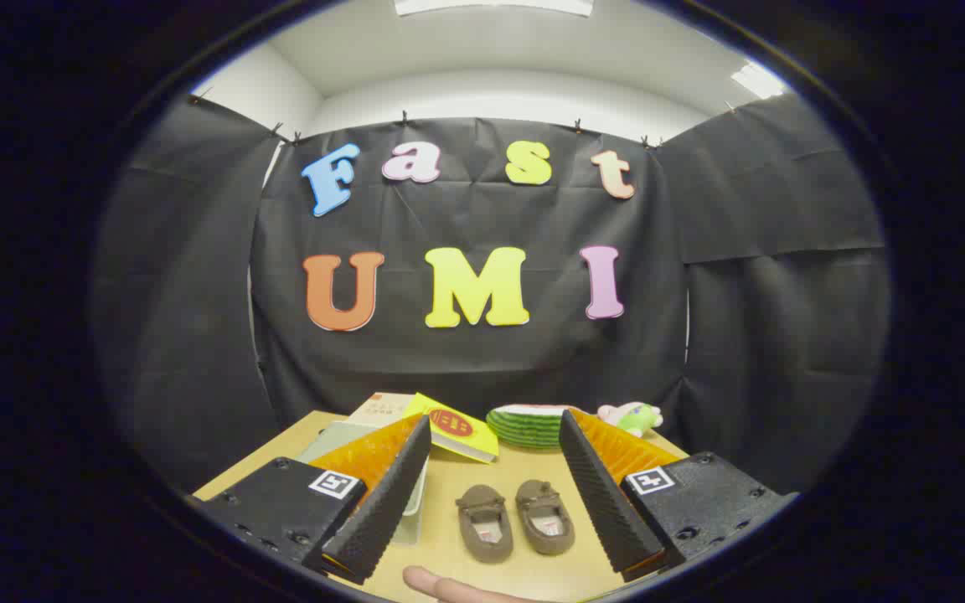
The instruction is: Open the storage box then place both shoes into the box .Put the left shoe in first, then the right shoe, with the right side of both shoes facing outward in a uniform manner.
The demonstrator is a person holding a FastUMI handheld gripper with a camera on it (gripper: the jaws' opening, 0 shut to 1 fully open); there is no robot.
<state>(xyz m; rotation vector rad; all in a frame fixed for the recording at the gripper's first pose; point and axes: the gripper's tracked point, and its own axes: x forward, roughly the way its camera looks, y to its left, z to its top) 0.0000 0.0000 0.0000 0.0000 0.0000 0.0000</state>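
Note:
Two small brown shoes stand side by side on the wooden table, toes pointing away: the left shoe [484,521] and the right shoe [544,515]. They lie between and just ahead of my fingertips. My gripper [495,490] is open above the table, its black ribbed fingers [382,502] spread wide with nothing held. The storage box [348,448], a pale translucent container with its lid down, sits at the left, mostly hidden behind my left finger.
A yellow booklet [453,429] leans on the box's far side. A stack of green plates [533,425] and a small green-pink plush toy [633,416] rest at the table's back edge. A person's fingertip [441,584] shows near the front edge.

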